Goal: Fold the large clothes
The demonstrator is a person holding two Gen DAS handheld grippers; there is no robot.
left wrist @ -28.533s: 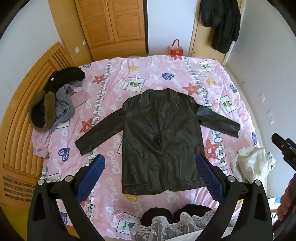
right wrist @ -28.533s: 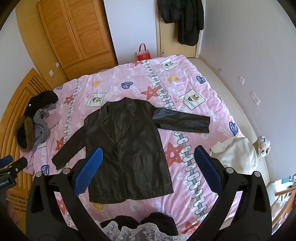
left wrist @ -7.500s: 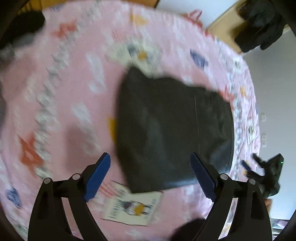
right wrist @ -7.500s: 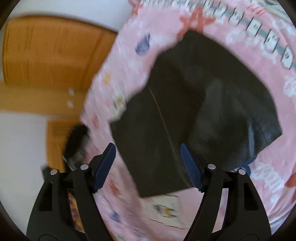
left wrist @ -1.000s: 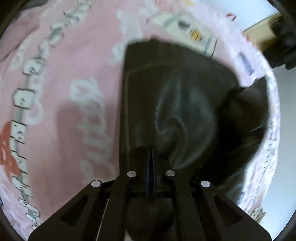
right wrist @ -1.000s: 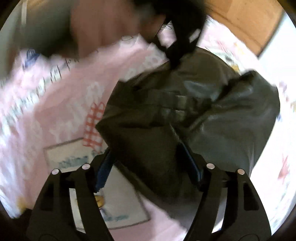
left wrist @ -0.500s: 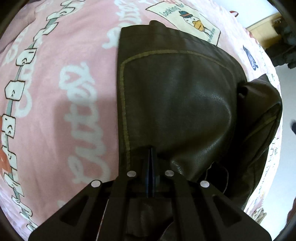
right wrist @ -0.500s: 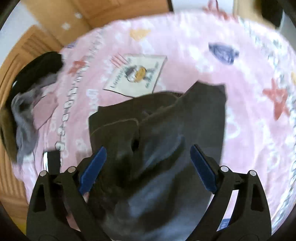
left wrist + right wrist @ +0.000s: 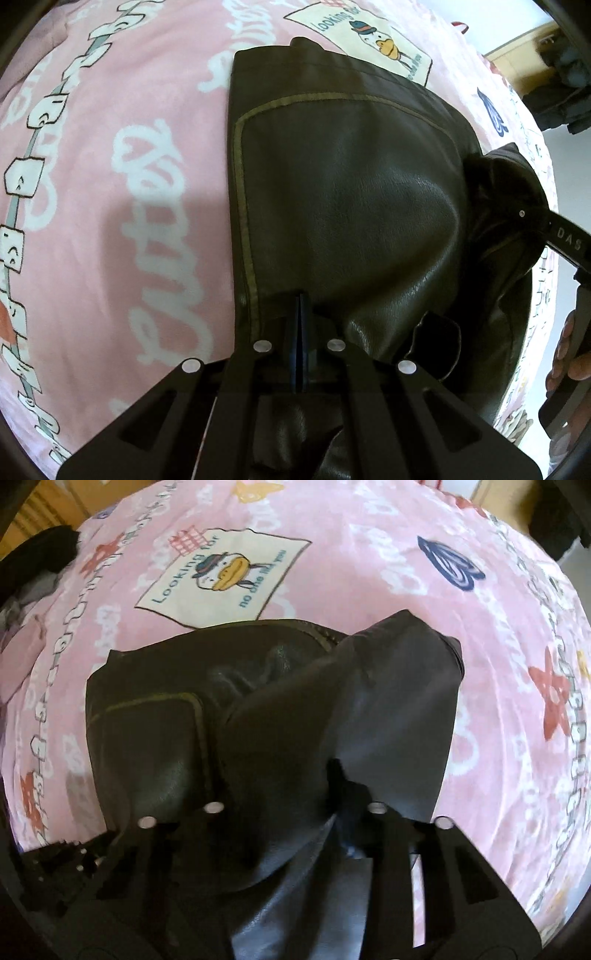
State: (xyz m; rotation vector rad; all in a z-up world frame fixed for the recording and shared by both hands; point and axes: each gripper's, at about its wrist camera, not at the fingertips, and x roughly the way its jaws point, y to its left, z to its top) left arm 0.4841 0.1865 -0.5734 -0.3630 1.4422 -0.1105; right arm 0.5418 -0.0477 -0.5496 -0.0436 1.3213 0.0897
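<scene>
On the pink bedspread (image 9: 122,155) printed with white lettering, stars and cartoon duck panels lies our dark brown leather jacket (image 9: 351,192), folded into a thick bundle with a stitched patch pocket facing up. Our left gripper (image 9: 300,325) has its black fingers pressed together, clamped on the near edge of the jacket just beside the pocket seam. Our right gripper (image 9: 291,812) sits on the bundle's other side, its jaws closing with a raised fold of leather bunched between them; the fingertips are buried in the material, so we cannot tell whether the pads press on it. From the left wrist view, a hand (image 9: 570,354) shows at the right edge.
</scene>
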